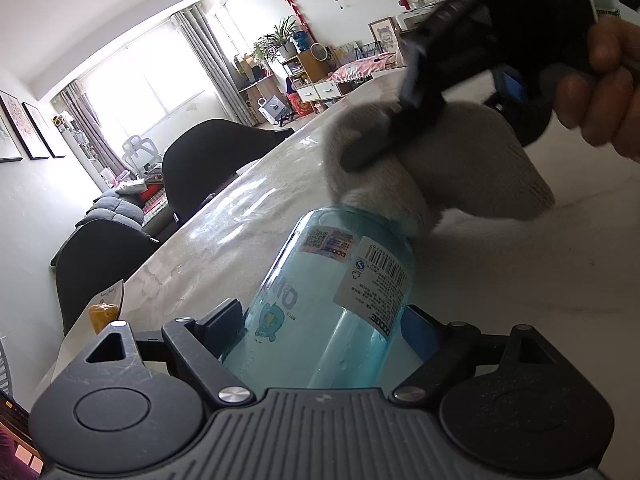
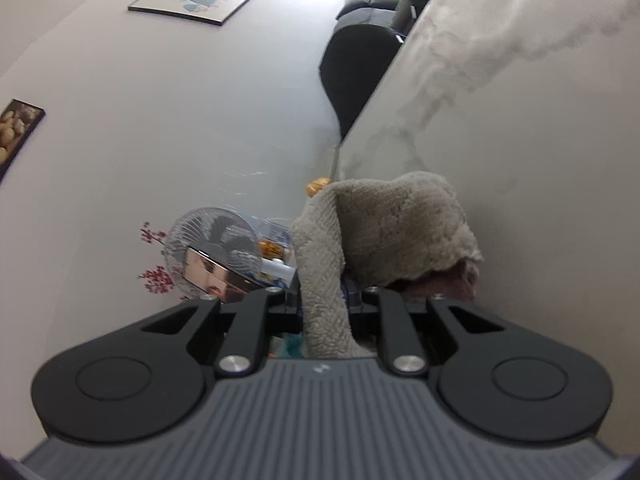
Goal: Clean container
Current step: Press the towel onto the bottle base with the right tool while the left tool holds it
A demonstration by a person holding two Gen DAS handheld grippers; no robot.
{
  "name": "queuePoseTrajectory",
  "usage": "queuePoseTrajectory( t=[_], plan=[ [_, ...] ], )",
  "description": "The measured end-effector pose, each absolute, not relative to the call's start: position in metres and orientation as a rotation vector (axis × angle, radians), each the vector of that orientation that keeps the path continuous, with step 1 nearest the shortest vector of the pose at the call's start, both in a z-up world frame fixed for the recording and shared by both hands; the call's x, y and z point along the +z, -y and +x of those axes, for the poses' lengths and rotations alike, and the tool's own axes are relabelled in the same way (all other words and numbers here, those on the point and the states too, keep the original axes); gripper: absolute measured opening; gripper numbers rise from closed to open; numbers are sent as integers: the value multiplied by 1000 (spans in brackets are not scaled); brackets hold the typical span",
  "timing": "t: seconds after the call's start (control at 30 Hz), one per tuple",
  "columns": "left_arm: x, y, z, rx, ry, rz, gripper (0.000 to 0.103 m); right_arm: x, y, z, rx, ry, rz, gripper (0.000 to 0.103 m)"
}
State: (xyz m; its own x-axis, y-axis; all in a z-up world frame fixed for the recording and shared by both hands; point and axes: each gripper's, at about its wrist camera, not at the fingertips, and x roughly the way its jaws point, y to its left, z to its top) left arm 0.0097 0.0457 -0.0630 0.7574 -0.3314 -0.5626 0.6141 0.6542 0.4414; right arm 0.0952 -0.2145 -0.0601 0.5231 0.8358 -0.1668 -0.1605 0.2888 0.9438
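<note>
Left wrist view — blue bottle (image 1: pixel 332 300) empty, grey cloth (image 1: pixel 440 176) touching its end.

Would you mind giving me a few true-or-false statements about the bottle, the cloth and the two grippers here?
1. The left gripper grips a blue see-through bottle. True.
2. The right gripper is open and empty. False: it is shut on a grey cloth.
3. The cloth touches the bottle's far end. True.
4. The bottle bears no labels. False: white printed labels with a barcode show on it.
5. The bottle stands upright on the table. False: it is held tilted above it.
</note>
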Motion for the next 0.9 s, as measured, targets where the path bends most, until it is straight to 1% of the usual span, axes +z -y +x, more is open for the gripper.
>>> queuePoseTrajectory(
  t=[0.37, 0.9],
  plan=[
    [-69, -47, 14, -559, -464, 655, 88, -62, 199, 109, 713, -740, 1060, 15],
    [-69, -46, 13, -546, -459, 660, 88, -66, 213, 88, 705, -810, 1061, 16]
  ],
)
